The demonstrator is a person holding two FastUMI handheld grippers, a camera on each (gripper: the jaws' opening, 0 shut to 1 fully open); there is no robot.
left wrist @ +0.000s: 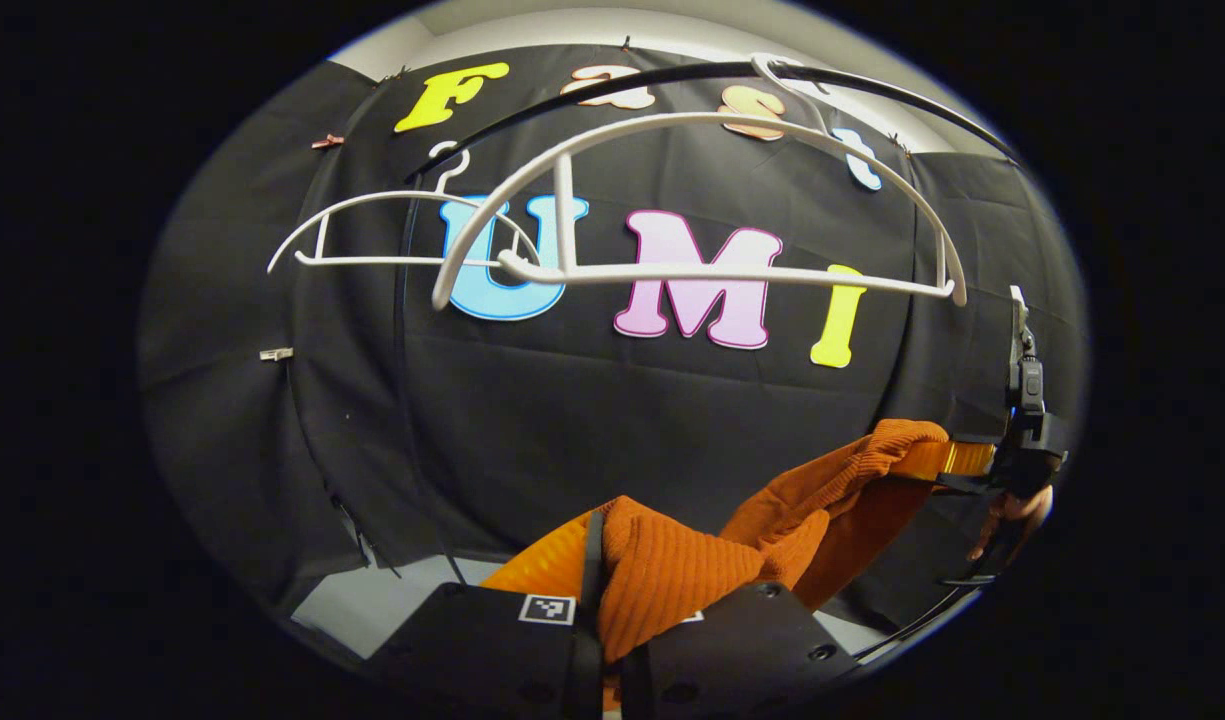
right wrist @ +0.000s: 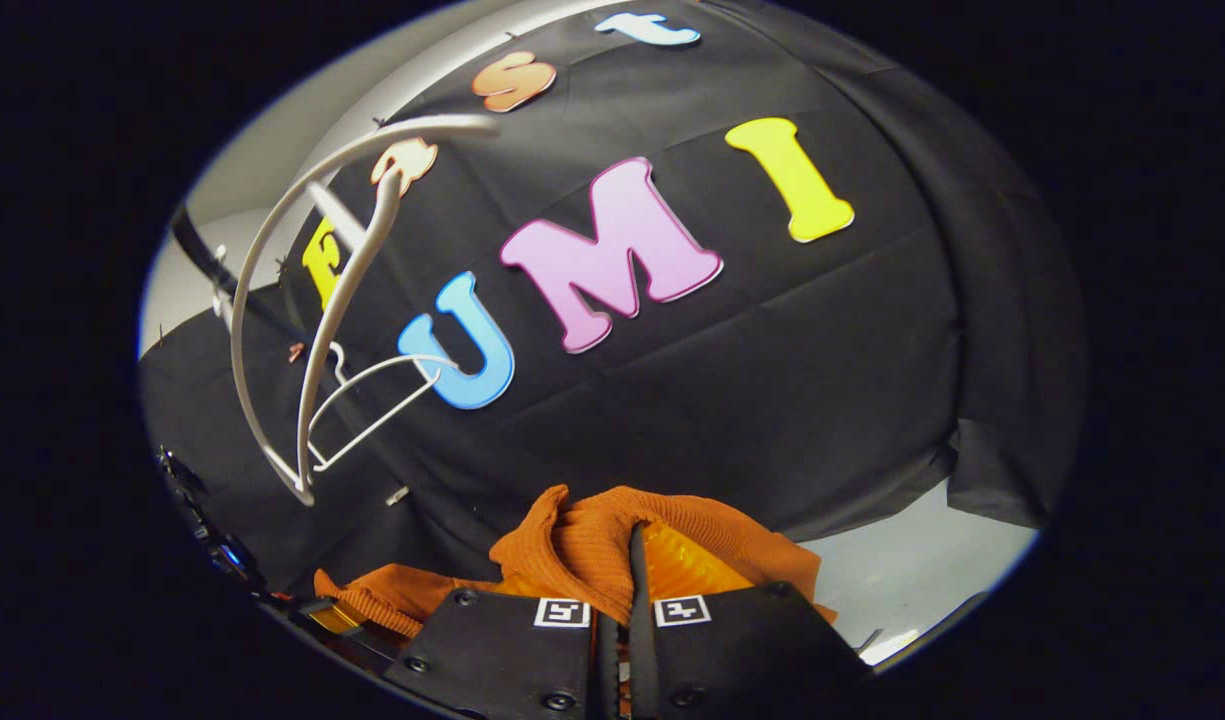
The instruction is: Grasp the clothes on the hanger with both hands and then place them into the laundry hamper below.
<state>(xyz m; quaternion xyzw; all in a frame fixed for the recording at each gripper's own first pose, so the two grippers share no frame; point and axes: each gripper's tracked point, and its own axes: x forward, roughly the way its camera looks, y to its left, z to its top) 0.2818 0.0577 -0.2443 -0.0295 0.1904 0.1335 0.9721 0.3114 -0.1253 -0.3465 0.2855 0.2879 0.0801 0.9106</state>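
Left gripper view: left gripper at 6 o'clock, fingers pinched together on orange knit garment. Cloth stretches toward 4 o'clock, where right gripper holds other end. Large white hanger at 12 o'clock hangs bare; small white hanger at 10 o'clock.

Right gripper view: right gripper at 6 o'clock, fingers clamped on same garment. Bare hanger at 9 o'clock.

Judgement: garment off hanger, held by both; lowering into hamper remains.

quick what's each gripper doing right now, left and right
Left gripper: closed on the orange garment.
Right gripper: closed on the same orange garment.
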